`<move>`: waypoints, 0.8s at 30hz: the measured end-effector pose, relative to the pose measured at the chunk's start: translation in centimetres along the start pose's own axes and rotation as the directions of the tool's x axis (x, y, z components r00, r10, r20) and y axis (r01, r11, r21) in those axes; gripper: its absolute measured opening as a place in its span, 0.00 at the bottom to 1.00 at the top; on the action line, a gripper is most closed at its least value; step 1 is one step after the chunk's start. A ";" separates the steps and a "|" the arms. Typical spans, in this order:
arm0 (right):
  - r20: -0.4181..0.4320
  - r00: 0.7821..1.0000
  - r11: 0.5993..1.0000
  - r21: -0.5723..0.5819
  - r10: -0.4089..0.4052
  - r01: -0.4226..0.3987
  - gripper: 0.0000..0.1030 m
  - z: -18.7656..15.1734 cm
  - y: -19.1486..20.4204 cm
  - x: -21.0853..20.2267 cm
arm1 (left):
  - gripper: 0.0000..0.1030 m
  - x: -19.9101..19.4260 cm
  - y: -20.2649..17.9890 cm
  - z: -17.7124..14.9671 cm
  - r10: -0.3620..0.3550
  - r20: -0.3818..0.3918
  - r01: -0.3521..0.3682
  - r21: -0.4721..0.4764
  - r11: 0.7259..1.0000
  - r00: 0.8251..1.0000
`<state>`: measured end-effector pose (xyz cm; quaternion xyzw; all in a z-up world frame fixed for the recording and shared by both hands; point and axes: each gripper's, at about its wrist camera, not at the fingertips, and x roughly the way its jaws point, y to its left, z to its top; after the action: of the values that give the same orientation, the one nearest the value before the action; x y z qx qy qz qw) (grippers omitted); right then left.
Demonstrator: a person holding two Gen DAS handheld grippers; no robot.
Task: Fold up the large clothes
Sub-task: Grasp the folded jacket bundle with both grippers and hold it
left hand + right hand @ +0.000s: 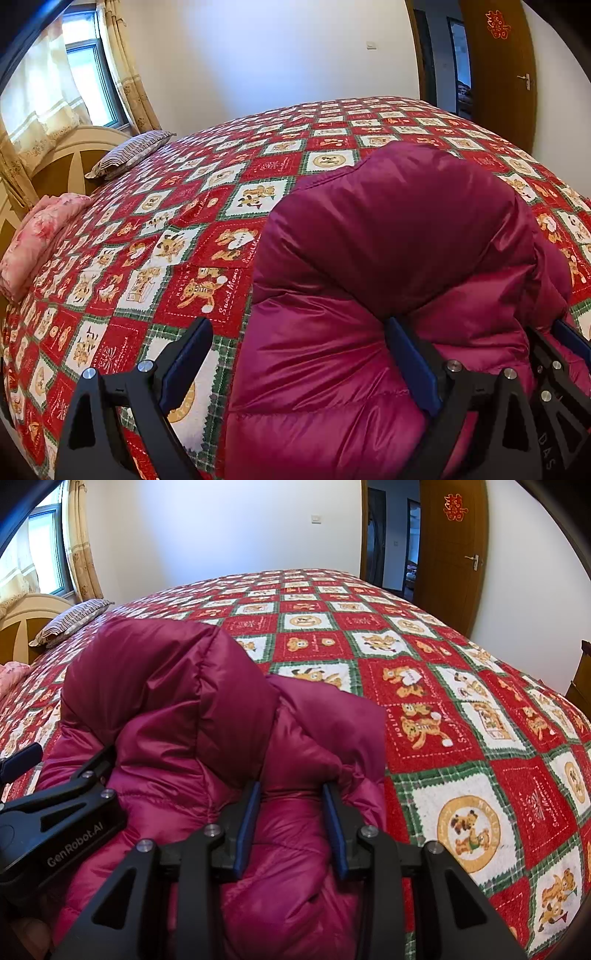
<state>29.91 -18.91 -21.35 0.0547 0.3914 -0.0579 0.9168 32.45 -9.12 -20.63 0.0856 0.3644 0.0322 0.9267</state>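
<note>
We read "GenRobot.AI" on the left gripper (55, 805) body | "HOLIDAY" and "Sweet Moments" in the bear squares of the bedspread (207, 291); a red double-happiness emblem on the door (456, 507) | letters "DAS" on the right gripper (550, 398)

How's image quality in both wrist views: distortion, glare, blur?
Left wrist view: strong fisheye bulge bends the red teddy-bear patchwork bedspread; the bright window is overexposed; dark vignette in the corners. Right wrist view: same barrel warp; soft sheen on the glossy magenta puffer jacket; the near black right gripper stays fairly sharp; no motion blur evident.
</note>
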 end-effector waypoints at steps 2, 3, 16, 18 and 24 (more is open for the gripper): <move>-0.001 1.000 1.000 -0.002 -0.003 0.003 0.36 0.1 -0.1 0.1 | 0.92 0.0 0.0 0.0 0.000 0.000 0.000 0.000 1.000 1.000; -0.001 1.000 1.000 -0.002 -0.002 0.002 0.36 0.1 0.0 0.1 | 0.92 0.0 0.0 0.0 0.001 0.001 -0.001 0.001 1.000 1.000; -0.002 1.000 1.000 -0.015 -0.008 0.007 0.36 0.1 0.1 0.1 | 0.92 0.2 -0.1 0.0 0.003 0.001 -0.003 0.006 1.000 1.000; 0.002 1.000 1.000 -0.011 -0.006 0.006 0.36 0.0 0.0 0.1 | 0.92 0.1 -0.1 -0.1 0.007 0.002 -0.007 0.009 1.000 1.000; 0.006 1.000 1.000 -0.001 0.008 -0.008 0.36 0.0 -0.2 0.0 | 0.92 0.3 0.4 0.2 -0.040 -0.022 0.040 -0.012 0.999 0.999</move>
<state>29.86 -19.07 -21.41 0.0556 0.3885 -0.0542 0.9182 32.79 -8.67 -20.66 0.0726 0.3761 0.0166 0.9236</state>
